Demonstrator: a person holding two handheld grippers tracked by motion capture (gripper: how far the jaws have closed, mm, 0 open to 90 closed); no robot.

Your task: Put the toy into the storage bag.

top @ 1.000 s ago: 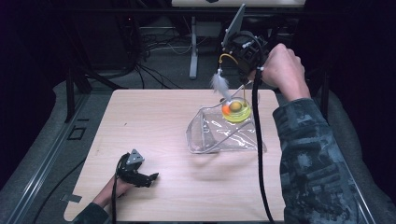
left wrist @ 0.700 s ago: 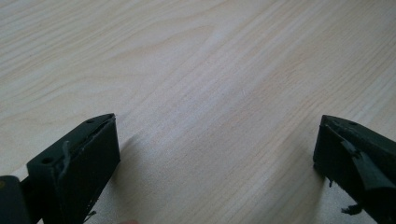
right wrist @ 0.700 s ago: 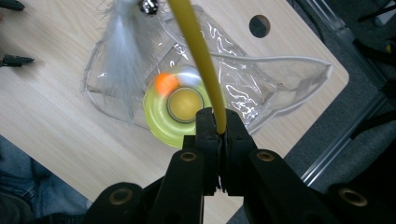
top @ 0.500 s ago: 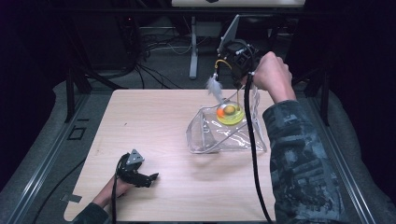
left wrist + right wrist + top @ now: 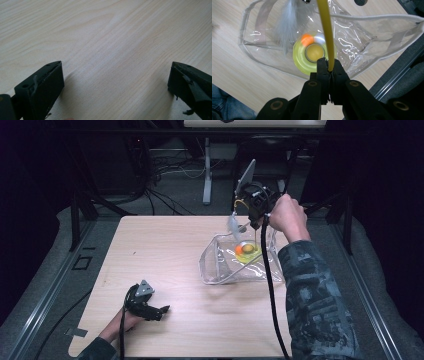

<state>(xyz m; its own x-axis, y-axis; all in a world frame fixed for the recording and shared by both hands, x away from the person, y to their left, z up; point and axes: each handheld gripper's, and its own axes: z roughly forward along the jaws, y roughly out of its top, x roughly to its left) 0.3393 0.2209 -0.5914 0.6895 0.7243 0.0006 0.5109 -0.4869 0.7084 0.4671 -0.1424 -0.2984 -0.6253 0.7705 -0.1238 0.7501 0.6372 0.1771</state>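
1. One wooden table [image 5: 175,250], light grain, dark floor and cables beyond its far edge.
2. One clear plastic bag [image 5: 235,265] lay on the right-centre of the table, mouth open; the right gripper view showed its white-edged rim [image 5: 372,17] and creased walls, detail the high view lacked.
3. Two grippers. The right gripper [image 5: 252,215] was held in a hand [image 5: 287,217] above the far right of the bag; in its own view the jaws were pinched tight on a yellow rod [image 5: 327,32].
4. The left gripper [image 5: 150,307] rested at the near left of the table, well apart from the bag; its own view showed the jaws spread wide over bare wood, nothing between them.
5. One yellow-green round toy base [image 5: 309,56] sat inside the bag, under the rod.
6. One white feather [image 5: 287,22] hung near the rod's far end; blurred grey in the high view.
7. One orange ball [image 5: 306,39] and one white one beside it, on the base's rim, both blurred.
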